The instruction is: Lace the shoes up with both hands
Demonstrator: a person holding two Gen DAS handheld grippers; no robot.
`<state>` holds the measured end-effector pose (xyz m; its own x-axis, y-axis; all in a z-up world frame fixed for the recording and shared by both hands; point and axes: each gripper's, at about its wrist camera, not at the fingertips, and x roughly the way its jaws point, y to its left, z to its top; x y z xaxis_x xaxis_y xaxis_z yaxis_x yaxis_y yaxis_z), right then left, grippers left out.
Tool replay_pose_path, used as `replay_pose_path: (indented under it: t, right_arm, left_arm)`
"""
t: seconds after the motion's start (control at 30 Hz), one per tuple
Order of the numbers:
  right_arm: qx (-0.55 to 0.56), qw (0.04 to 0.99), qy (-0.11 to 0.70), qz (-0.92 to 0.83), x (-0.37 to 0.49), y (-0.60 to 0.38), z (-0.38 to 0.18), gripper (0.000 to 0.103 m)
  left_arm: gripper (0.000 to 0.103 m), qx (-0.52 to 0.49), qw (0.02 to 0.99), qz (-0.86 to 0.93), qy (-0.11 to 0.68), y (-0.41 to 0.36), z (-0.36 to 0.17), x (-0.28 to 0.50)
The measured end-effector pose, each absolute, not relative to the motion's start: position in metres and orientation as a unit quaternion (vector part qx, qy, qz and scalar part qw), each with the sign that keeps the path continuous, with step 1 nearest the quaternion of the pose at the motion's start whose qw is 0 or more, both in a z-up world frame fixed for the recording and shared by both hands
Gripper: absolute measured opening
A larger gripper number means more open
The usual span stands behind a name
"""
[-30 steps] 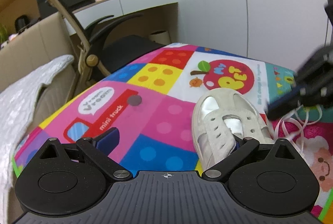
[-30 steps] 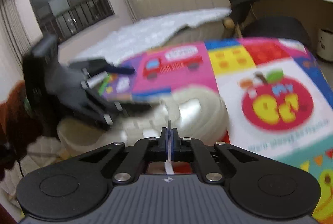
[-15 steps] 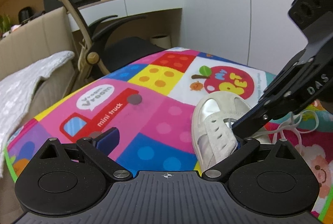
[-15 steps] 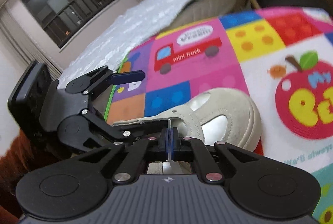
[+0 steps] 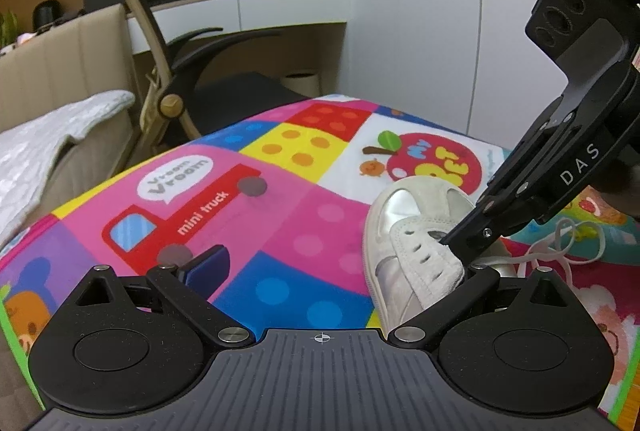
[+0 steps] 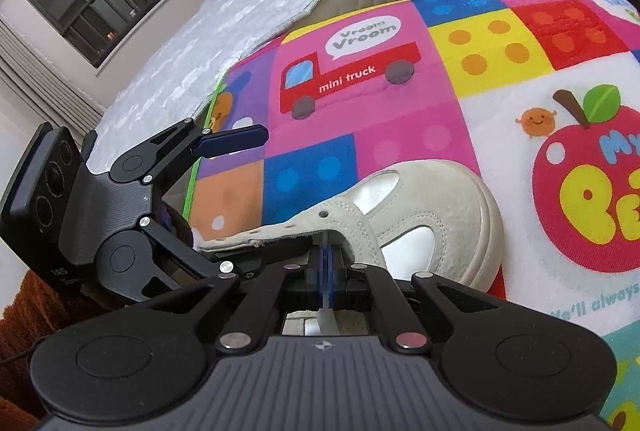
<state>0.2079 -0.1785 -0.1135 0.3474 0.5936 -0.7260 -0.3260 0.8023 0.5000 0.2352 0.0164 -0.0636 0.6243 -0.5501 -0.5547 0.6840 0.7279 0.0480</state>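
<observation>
The shoe (image 5: 416, 251) is lying on the bright play mat (image 5: 280, 231), toe pointing away, w/ loose lace (image 5: 560, 251) trailing on the mat beside it. The right gripper (image 6: 326, 259) is pinching a thin white lace end, jaws clenched tight, tip poking in at the eyelet flap. The left gripper (image 5: 340, 267) is gaping wide, one finger (image 5: 208, 265) over the mat, the other tucked behind the shoe's side, gripping nothing.

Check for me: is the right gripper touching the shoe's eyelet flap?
Cannot tell. In the left wrist view the right gripper, shut on the lace, points at the shoe's eyelet flap, but no contact or gap shows plainly.
</observation>
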Motion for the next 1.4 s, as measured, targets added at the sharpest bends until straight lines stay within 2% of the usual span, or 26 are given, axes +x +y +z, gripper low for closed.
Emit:
replay_pose_path:
  t: [0.4,0.8,0.93,1.2,1.33,1.4]
  right_arm:
    - [0.066,0.814,0.49,0.304,0.206,-0.165,-0.107,0.002]
    - [0.118,0.797,0.509,0.303,0.22,-0.172,-0.112,0.002]
    - [0.106,0.814,0.487,0.299,0.213,-0.168,-0.112,0.002]
    - [0.026,0.871,0.406,0.275,0.18,-0.151,-0.111,0.002]
    - [-0.049,0.893,0.361,0.266,0.162,-0.135,-0.112,0.002]
    - [-0.051,0.892,0.36,0.267,0.16,-0.136,-0.11,0.002]
  left_arm:
    - [0.102,0.097,0.891,-0.352,0.271,0.024,-0.067,0.237]
    - [0.102,0.082,0.89,-0.358,0.268,0.03,-0.068,0.238]
    - [0.102,0.081,0.89,-0.359,0.268,0.031,-0.069,0.237]
    - [0.102,0.078,0.89,-0.361,0.268,0.032,-0.07,0.236]
    - [0.102,0.079,0.89,-0.359,0.268,0.032,-0.07,0.236]
    - [0.102,0.081,0.891,-0.358,0.268,0.032,-0.07,0.235]
